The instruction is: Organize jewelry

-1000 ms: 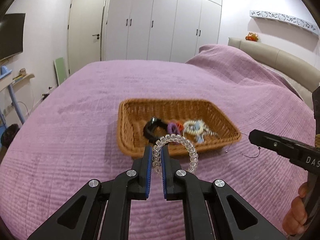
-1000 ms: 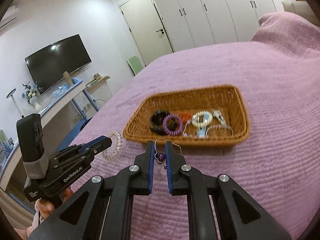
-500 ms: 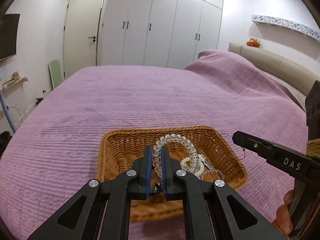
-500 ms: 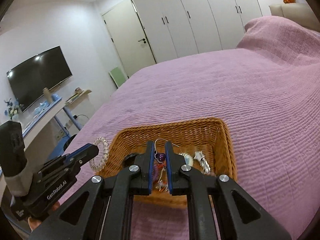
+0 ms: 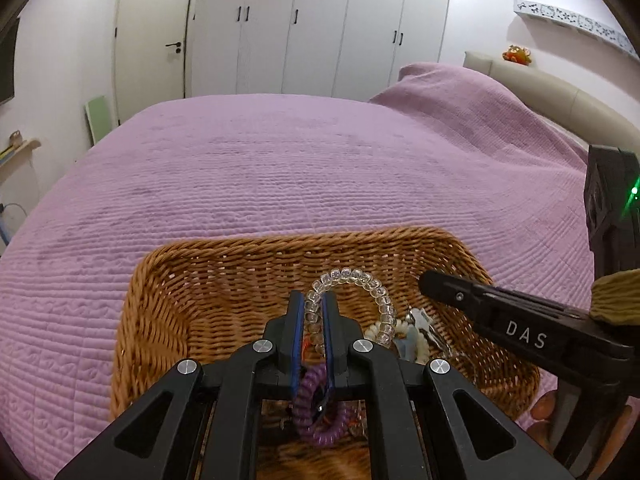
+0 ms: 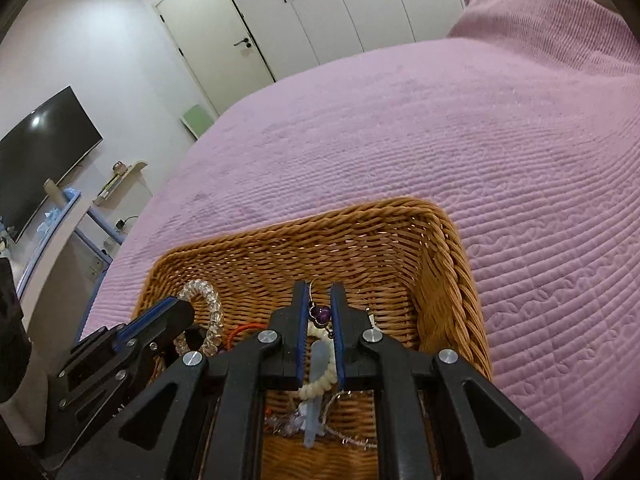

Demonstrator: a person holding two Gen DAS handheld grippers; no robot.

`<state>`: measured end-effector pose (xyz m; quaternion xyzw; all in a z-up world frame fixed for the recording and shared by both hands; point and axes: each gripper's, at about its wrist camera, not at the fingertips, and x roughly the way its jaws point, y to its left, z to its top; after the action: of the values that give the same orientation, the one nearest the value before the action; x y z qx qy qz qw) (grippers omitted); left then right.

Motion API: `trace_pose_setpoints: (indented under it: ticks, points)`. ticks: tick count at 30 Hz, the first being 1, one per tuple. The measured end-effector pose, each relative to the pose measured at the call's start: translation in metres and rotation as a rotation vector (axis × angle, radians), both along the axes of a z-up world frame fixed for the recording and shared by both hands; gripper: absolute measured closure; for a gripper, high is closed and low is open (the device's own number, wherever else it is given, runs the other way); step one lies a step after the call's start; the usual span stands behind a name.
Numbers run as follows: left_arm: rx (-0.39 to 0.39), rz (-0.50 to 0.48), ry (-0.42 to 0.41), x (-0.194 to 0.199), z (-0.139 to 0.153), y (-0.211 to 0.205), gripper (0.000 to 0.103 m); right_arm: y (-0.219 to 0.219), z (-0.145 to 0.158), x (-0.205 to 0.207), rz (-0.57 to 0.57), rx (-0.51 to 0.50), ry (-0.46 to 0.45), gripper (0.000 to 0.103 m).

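A brown wicker basket (image 5: 224, 272) (image 6: 400, 240) lies on the purple bedspread. My left gripper (image 5: 313, 304) is shut on a clear bead bracelet (image 5: 372, 288) and holds it over the basket; the bracelet also shows in the right wrist view (image 6: 208, 300). My right gripper (image 6: 319, 292) is shut on a thin wire earring with a purple bead (image 6: 321, 313), held over the basket's right half. Inside the basket lie a purple coil hair tie (image 5: 316, 412), a cream bead bracelet (image 6: 320, 384) and silver pieces (image 5: 420, 320).
The purple bedspread (image 5: 300, 168) spreads all round the basket. White wardrobes (image 5: 320, 28) and a door stand beyond the bed. A beige headboard (image 5: 560, 96) is at the right. A TV (image 6: 36, 152) and desk stand at the left.
Both grippers have moved forward and down over the basket with their pieces still held. The basket now fills the lower part of both views.
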<state>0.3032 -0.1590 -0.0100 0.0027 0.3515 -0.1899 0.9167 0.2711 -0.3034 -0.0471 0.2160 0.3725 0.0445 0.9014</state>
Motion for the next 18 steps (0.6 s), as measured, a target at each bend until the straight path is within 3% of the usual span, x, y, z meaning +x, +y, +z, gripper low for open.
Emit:
trace_pose_setpoints:
  ticks: [3,4,6,7,8,16,18]
  points:
    - [-0.012,-0.003,0.004,0.003,-0.002,-0.001,0.090,0.001,-0.001,0.001,0.000,-0.004,0.001,0.086]
    - [-0.020,-0.011,0.013,0.003,-0.003,0.000,0.087,0.001,-0.001,0.000,0.013,0.006,-0.004,0.075]
    - [-0.035,-0.018,0.012,-0.003,-0.002,0.006,0.068,0.001,0.003,-0.004,0.018,0.010,-0.026,0.057]
    - [-0.042,-0.017,0.003,-0.008,0.002,0.009,0.063,0.001,0.006,-0.008,0.014,0.002,-0.039,0.054]
    - [-0.050,-0.015,-0.010,-0.013,0.005,0.011,0.058,0.002,0.010,-0.014,0.016,-0.004,-0.053,0.054]
    - [-0.133,-0.026,-0.100,-0.082,0.050,0.056,0.058,0.017,0.051,-0.095,0.029,-0.069,-0.165,0.053]
    - [-0.146,-0.019,-0.123,-0.104,0.064,0.064,0.049,0.024,0.062,-0.114,0.023,-0.100,-0.188,0.052]
